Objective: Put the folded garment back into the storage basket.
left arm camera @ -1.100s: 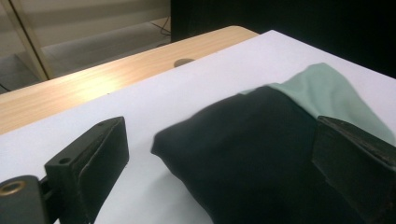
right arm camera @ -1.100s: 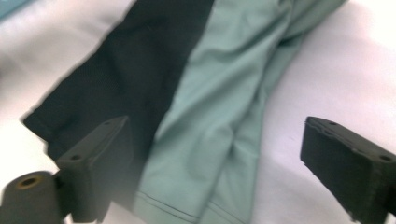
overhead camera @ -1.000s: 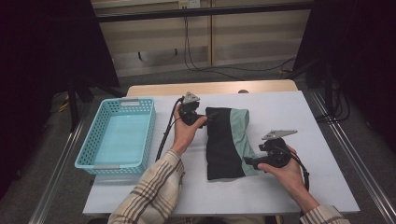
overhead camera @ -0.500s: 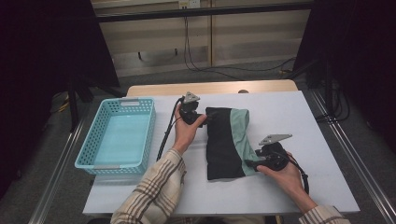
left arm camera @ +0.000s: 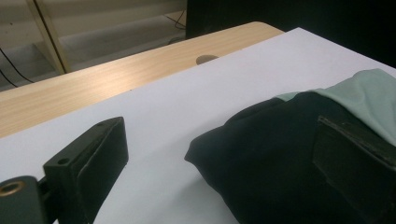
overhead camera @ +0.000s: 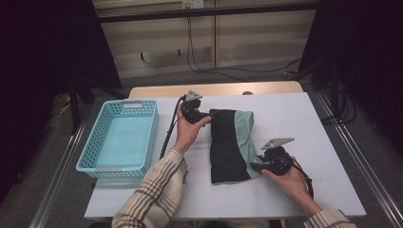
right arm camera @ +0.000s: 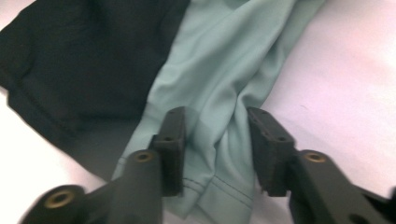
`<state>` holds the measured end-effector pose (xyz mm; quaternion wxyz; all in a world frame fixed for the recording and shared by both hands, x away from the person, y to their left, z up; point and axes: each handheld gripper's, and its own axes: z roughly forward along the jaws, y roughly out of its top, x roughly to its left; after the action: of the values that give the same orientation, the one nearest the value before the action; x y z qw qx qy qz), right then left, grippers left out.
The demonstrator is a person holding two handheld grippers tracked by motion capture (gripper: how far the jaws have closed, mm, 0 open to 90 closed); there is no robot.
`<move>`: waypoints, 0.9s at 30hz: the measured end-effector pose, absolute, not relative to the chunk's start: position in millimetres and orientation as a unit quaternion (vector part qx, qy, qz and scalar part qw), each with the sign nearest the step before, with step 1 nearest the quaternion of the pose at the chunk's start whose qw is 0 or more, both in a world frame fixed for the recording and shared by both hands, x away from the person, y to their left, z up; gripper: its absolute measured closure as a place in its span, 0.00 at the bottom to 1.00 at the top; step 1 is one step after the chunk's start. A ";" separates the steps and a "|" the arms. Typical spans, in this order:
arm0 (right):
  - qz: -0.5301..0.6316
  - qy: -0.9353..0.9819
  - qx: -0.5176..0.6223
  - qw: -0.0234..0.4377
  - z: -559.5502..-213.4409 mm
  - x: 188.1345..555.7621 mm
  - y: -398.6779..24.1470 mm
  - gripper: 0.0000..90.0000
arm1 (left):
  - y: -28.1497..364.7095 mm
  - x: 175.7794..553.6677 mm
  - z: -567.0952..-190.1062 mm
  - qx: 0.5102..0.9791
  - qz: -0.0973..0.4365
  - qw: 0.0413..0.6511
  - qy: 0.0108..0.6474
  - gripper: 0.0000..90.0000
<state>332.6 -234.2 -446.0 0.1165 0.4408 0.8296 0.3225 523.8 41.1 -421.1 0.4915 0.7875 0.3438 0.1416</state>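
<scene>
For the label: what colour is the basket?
Light turquoise; the basket shows best in the high view.

Nothing is showing any readable writing from where I'm standing: no label, brand, number or sign on anything lying on the table or around it.

A folded black and pale green cloth [overhead camera: 231, 145] lies in the middle of the flat white table [overhead camera: 313, 123]; the person's left hand [overhead camera: 187, 133] holds the black left gripper [overhead camera: 205, 115] at the cloth's far left corner; the right hand [overhead camera: 290, 178] holds the black right gripper [overhead camera: 255, 166] at the cloth's near green edge, and its jaws have just been closing there; an open light blue plastic basket [overhead camera: 90, 154] with small holes sits on the table's left side, apart from the cloth; the sleeves are checked.
</scene>
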 end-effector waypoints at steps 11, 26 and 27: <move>0.336 0.825 0.446 0.092 -446.7 332.6 -234.1 0.92 | 38.6 532.9 -427.3 0.780 0.121 0.488 0.372 0.15; 0.336 0.824 0.445 0.100 -446.9 331.6 -233.2 0.92 | 23.6 533.9 -448.2 0.813 0.063 0.443 0.372 0.36; 0.337 0.825 0.443 0.099 -446.9 331.5 -233.2 0.92 | 22.1 533.7 -450.3 0.806 0.060 0.453 0.376 0.38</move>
<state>331.5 -233.2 -446.9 0.0992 0.4428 0.8250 0.3367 533.7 22.1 -450.3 0.4529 0.8062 0.3759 0.0599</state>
